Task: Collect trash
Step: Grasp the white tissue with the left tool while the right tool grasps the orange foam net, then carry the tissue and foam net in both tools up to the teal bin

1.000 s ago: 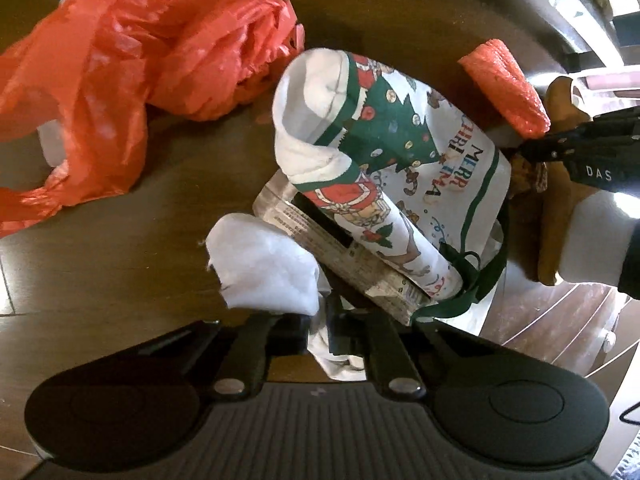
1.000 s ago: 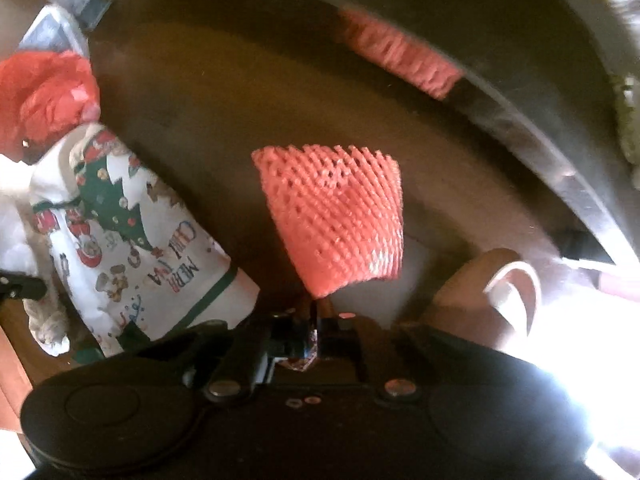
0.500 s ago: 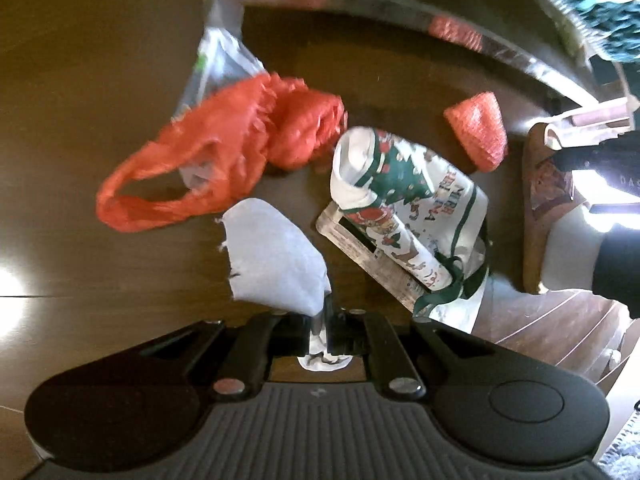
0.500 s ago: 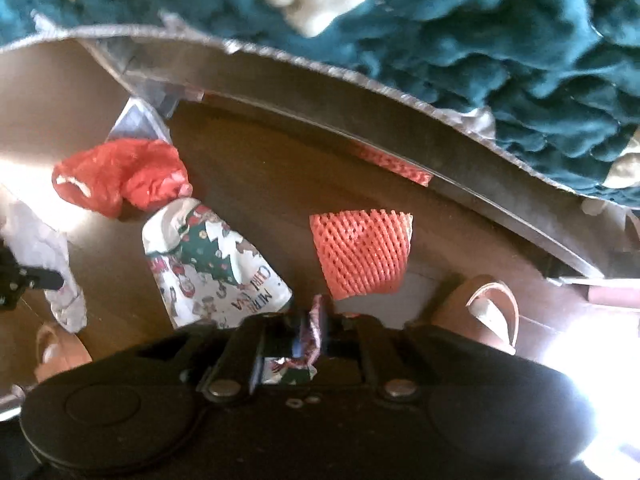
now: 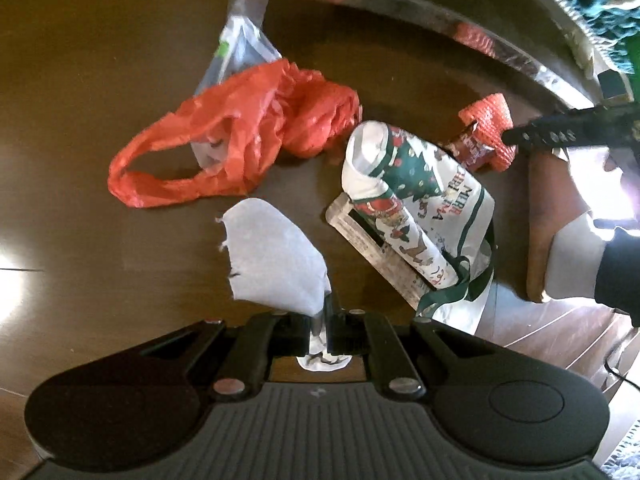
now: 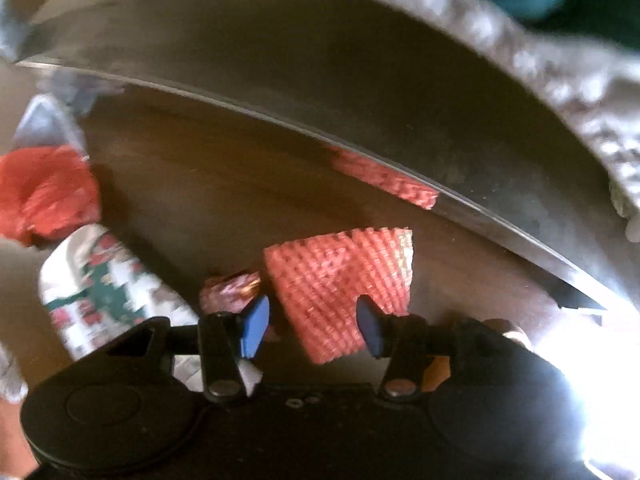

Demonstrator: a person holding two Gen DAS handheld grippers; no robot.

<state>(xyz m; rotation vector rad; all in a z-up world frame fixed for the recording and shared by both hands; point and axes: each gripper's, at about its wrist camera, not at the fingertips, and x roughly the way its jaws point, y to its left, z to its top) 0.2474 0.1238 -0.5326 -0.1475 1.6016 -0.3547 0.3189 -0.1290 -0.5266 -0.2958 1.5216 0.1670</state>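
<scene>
Left hand-held gripper (image 5: 326, 330), lower centre: clenched on white tissue (image 5: 274, 258); keep firm. Right hand-held gripper (image 6: 312, 324): spread around red foam net (image 6: 340, 292), mid-frame on table (image 6: 224, 184). Centre, squeeze gently; avoid foil wrapper (image 6: 230, 288) just left.

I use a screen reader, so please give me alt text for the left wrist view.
The left gripper is shut on a white tissue above a dark wooden table littered with a red plastic bag, a Christmas-print bag and red foam netting.
</scene>
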